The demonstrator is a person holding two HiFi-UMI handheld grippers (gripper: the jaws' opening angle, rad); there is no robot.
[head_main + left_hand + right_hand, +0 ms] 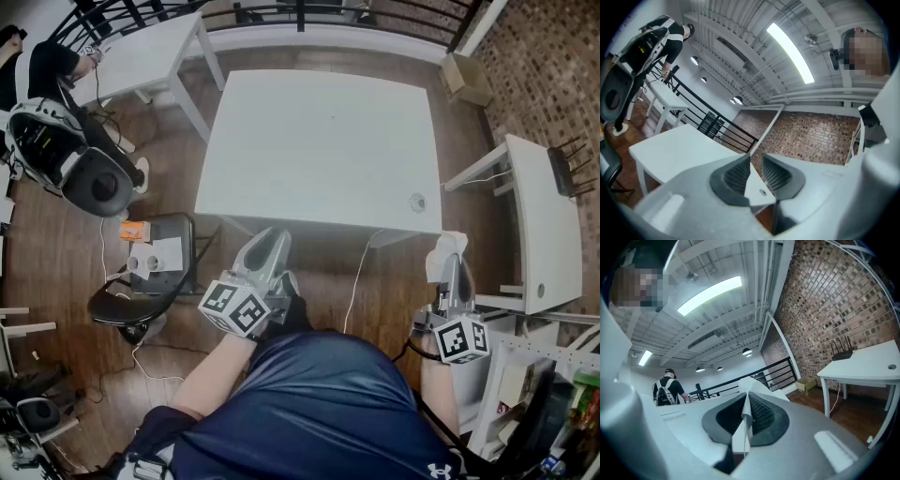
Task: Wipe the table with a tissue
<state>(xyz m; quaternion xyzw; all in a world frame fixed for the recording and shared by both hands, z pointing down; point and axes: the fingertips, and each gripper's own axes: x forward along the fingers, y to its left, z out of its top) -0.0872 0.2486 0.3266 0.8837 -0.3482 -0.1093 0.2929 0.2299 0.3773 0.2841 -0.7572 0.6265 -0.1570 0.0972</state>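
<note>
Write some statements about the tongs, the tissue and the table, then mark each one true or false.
1. The right tongs are clamped on a white tissue. True.
2. The left tongs hold a second tissue. False: their jaws stand slightly apart with nothing between them.
3. The tissue is pressed flat on the white table. False: in the head view it is held short of the table's near edge, not touching the top.
4. A person stands in the background of the right gripper view. True.
</note>
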